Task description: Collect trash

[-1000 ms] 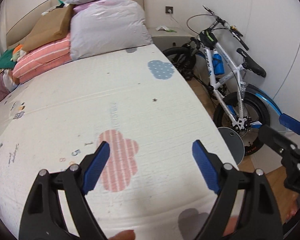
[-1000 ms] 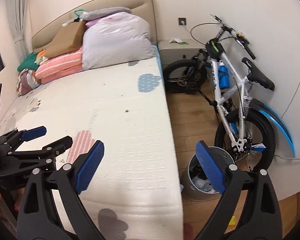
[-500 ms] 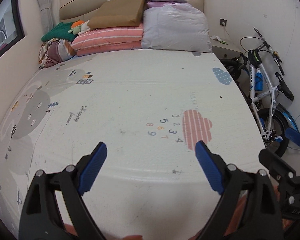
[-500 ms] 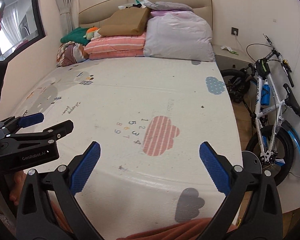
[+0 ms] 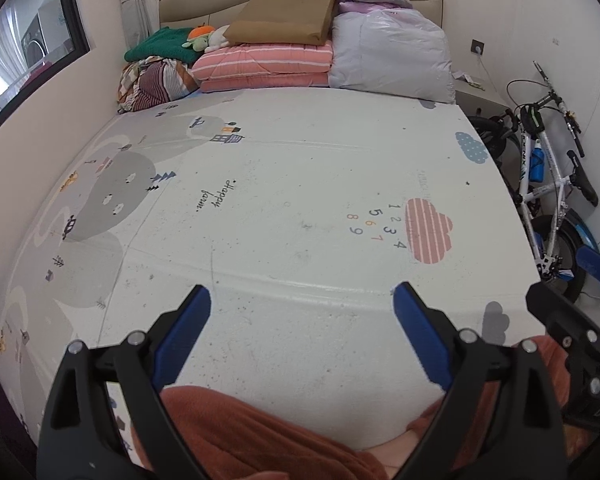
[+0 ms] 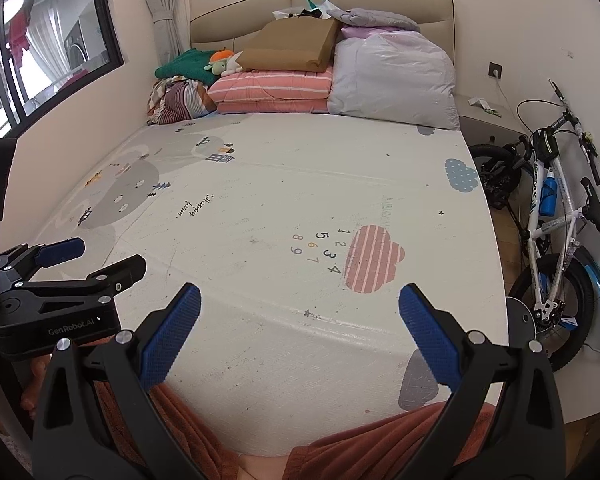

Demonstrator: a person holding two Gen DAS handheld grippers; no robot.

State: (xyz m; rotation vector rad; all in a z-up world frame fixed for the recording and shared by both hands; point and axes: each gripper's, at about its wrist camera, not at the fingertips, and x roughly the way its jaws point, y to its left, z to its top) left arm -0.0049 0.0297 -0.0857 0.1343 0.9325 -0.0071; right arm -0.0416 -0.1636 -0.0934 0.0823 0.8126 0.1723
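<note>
Swung off the bicycle [image 6: 556, 216] onto the bed [image 5: 300, 184]; left gripper [image 5: 300, 320] and right gripper [image 6: 300, 316] wide open, empty; no trash spotted, nothing collected yet.

Soft daylight from the window [image 6: 56, 52] at left, sharp focus, strong fisheye bending and dark corners.

Bedding [image 5: 300, 52] heaped on bed's [image 5: 300, 184] far end, bicycle [image 5: 548, 184] right.
</note>
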